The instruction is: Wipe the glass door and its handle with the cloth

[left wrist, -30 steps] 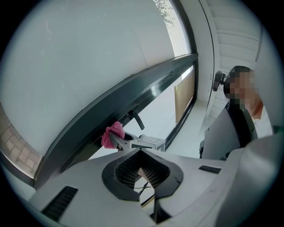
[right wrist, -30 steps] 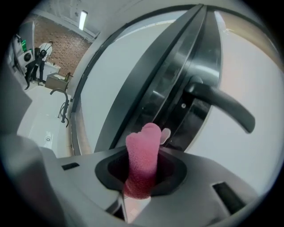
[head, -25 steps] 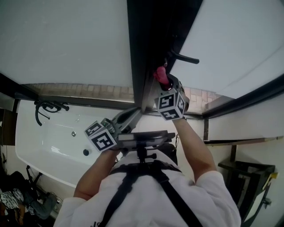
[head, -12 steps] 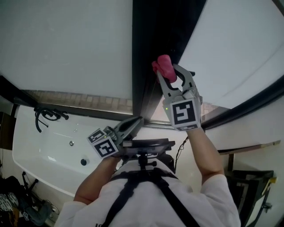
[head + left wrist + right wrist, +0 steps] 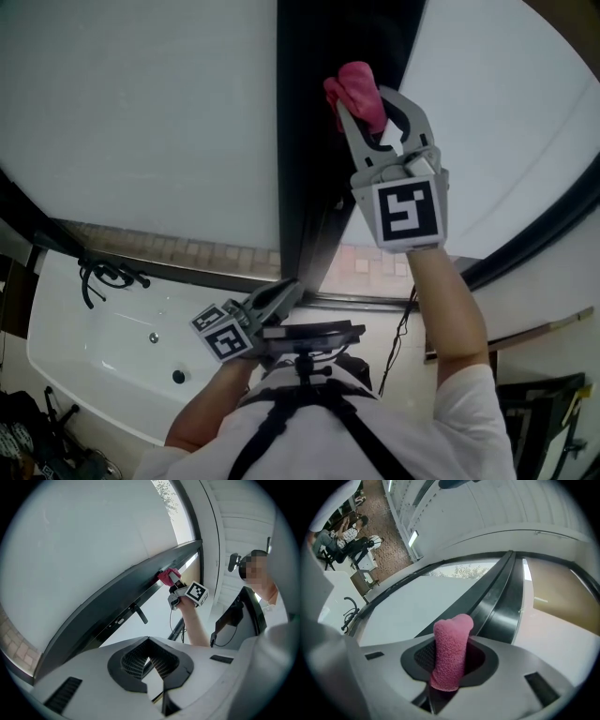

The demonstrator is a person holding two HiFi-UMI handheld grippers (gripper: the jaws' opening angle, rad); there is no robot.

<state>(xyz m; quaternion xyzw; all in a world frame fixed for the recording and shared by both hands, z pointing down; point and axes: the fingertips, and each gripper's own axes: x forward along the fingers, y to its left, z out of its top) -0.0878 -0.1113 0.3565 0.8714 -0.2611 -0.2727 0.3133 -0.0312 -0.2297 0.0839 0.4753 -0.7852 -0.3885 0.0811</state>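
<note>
My right gripper (image 5: 361,98) is raised high and shut on a rolled pink cloth (image 5: 354,84), which presses against the dark door frame (image 5: 314,141) between two pale glass panes (image 5: 141,112). In the right gripper view the cloth (image 5: 452,651) stands upright between the jaws, with the frame (image 5: 499,604) just beyond. My left gripper (image 5: 289,289) hangs low by my chest, jaws together and empty. In the left gripper view my left gripper (image 5: 149,656) points at the frame, where the black door handle (image 5: 139,614) sticks out below the cloth (image 5: 166,577) and the right gripper (image 5: 174,585).
A white bathtub (image 5: 84,361) with a black tap fitting (image 5: 105,279) lies at the lower left. A brick-paved strip (image 5: 187,251) shows beyond the glass. A black stand (image 5: 548,403) is at the lower right. People sit far off (image 5: 342,536).
My right gripper has risen along the dark door frame with the pink cloth, from near the handle to well above it. The left gripper has stayed low.
</note>
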